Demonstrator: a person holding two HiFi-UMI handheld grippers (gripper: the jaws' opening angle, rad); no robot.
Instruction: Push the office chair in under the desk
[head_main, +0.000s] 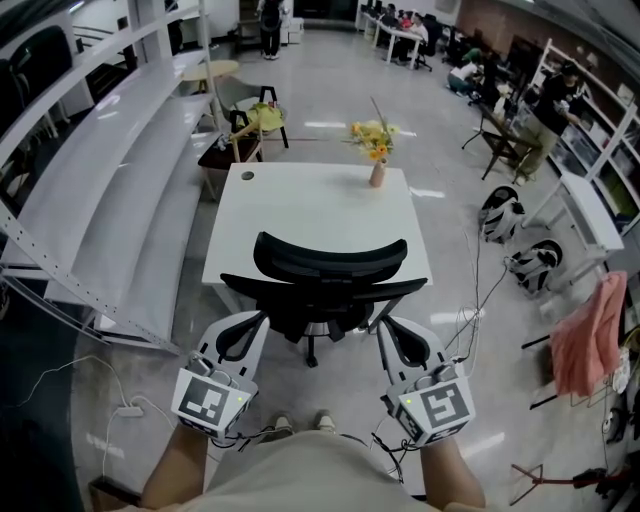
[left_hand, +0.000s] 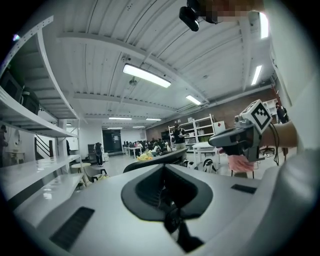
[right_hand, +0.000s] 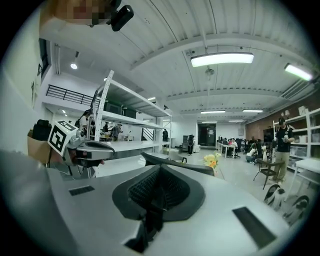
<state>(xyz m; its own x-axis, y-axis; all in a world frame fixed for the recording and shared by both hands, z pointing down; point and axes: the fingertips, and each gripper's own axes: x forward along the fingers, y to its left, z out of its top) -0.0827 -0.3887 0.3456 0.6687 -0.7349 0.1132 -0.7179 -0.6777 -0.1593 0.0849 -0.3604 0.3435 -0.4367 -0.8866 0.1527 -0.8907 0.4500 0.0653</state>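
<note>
Nearest of all, low in the head view, the person's forearms hold both tools level and pointing ahead. On the left, the left gripper (head_main: 255, 325), white with black pads and a marker cube at its rear, has its fingers pressed together with nothing between them. Its tip sits close by the left side of the black mesh office chair with a curved backrest (head_main: 330, 262); whether it touches cannot be told. The chair stands at the near edge of the white square desk (head_main: 300, 210). Its back faces the person and its wheeled base is on the floor on the near side, so it looks only partly tucked in. To the right, the right gripper (head_main: 388, 325) mirrors the first, with its fingers likewise shut and empty, just beside the chair's right side. The backrest's long axis runs left to right, parallel to the desk's near edge. The chair lies straight ahead of both sets of fingers, between them and the desk, and neither hand is clearly nearer. The push should therefore go straight away from the person, shared evenly so the chair does not swivel. Near the desk's far right corner stands a small vase of yellow flowers (head_main: 376, 172), well clear of the chair.
</note>
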